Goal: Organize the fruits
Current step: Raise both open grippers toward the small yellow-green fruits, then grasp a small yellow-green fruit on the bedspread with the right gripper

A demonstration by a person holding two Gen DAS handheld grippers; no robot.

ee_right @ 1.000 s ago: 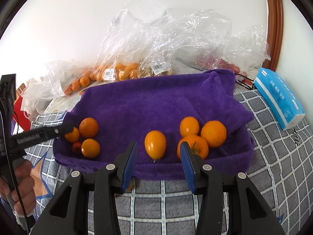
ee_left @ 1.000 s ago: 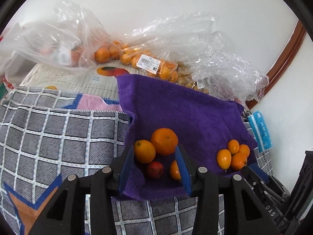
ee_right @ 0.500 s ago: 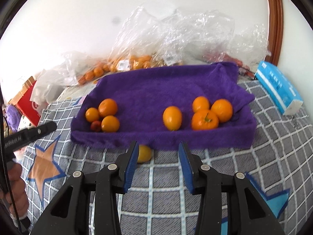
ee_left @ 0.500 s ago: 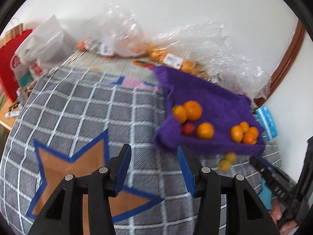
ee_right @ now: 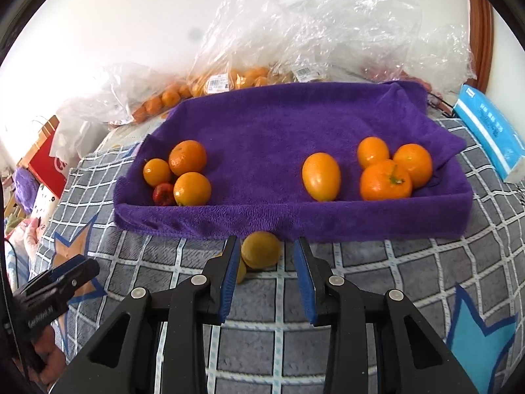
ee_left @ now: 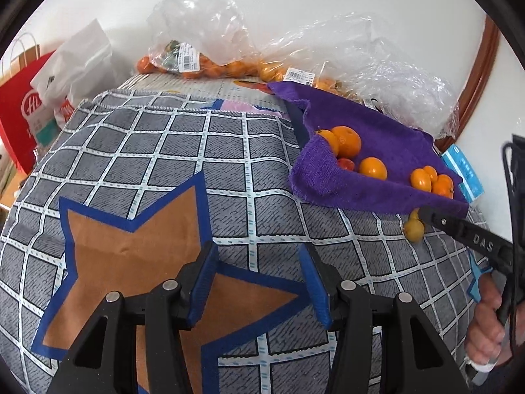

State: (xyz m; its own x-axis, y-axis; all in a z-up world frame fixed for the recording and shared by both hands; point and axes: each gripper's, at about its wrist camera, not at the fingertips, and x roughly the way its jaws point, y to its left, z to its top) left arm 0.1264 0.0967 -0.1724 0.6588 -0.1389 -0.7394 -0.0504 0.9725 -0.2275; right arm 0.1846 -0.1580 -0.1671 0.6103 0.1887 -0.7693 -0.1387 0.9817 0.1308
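Note:
A purple towel (ee_right: 295, 121) holds two groups of fruit. At its left lie three oranges (ee_right: 187, 157) and a small red fruit (ee_right: 163, 193). At its right lie an oval orange fruit (ee_right: 321, 176) and three round ones (ee_right: 385, 180). A dull yellow fruit (ee_right: 261, 250) (ee_left: 414, 229) lies on the checked cloth in front of the towel, with a second one partly hidden behind my finger. My right gripper (ee_right: 265, 241) has this fruit between its fingertips; its jaws are closing, with a gap still at the right pad. My left gripper (ee_left: 256, 249) hangs over the brown star, opening, with nothing between its fingers.
Clear plastic bags of oranges (ee_left: 197, 62) line the wall behind the towel. A blue tissue pack (ee_right: 489, 131) lies right of the towel. A red paper bag (ee_left: 23, 108) and a white bag stand beyond the cloth's left edge. The grey checked cloth (ee_left: 164, 151) covers the surface.
My left gripper has drawn back from the towel's left fruit group to above the brown star. My right gripper has pulled back and sunk to the loose fruit before the towel, its jaws narrower.

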